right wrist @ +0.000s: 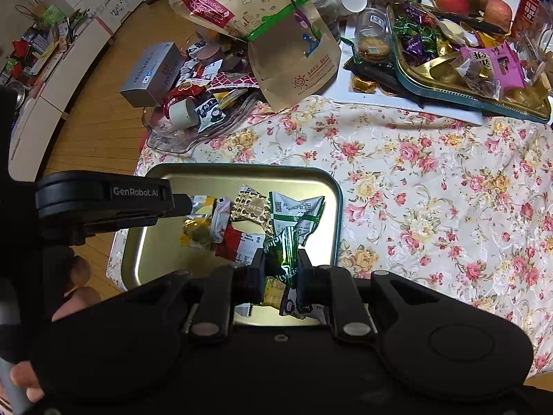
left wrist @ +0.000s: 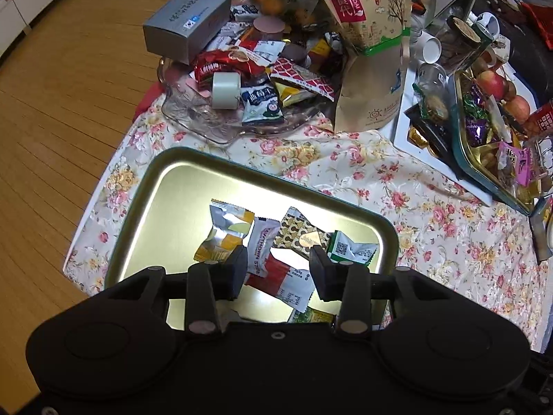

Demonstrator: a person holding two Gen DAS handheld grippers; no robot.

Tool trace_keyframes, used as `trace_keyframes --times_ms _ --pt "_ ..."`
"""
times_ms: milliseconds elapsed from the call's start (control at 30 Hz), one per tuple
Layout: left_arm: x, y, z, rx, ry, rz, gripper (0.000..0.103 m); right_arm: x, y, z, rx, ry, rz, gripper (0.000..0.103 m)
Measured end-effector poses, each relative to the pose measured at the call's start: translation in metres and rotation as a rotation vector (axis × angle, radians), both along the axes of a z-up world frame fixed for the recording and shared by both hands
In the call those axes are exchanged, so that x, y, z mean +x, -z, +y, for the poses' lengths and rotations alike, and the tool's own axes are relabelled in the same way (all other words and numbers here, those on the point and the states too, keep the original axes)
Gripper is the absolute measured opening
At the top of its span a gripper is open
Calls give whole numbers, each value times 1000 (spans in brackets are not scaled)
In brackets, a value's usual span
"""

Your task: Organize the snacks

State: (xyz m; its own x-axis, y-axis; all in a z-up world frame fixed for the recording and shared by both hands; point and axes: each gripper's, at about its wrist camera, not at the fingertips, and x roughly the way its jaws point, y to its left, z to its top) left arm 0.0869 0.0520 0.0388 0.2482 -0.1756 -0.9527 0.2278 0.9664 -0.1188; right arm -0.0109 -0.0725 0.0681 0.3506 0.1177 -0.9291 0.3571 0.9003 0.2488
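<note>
Fingers on the right gripper (right wrist: 279, 269) were clamped tight on a shiny green candy wrapper (right wrist: 284, 252) over the gold tin tray's (right wrist: 152, 259) near right corner — the left gripper (left wrist: 278, 263) hung spread apart, gripping nothing, above the red-and-white packet (left wrist: 287, 278) in the snack pile mid-tray.

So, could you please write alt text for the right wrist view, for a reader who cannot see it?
The right claw pinches a green foil candy above a gold metal tray of wrapped snacks on a floral tablecloth. The left claw reaches over the tray; a glass dish of snacks sits beyond.
</note>
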Motion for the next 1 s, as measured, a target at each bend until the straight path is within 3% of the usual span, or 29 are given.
trace_keyframes --times_ms 267,467,1000 --pt "1 5 -1 50 -22 20 49 3 -3 6 10 -16 -13 18" --pt "2 12 1 59 -22 61 49 9 -5 18 -13 -39 -25 19" --pt "5 16 9 87 -59 78 49 17 5 24 -25 -66 7 19"
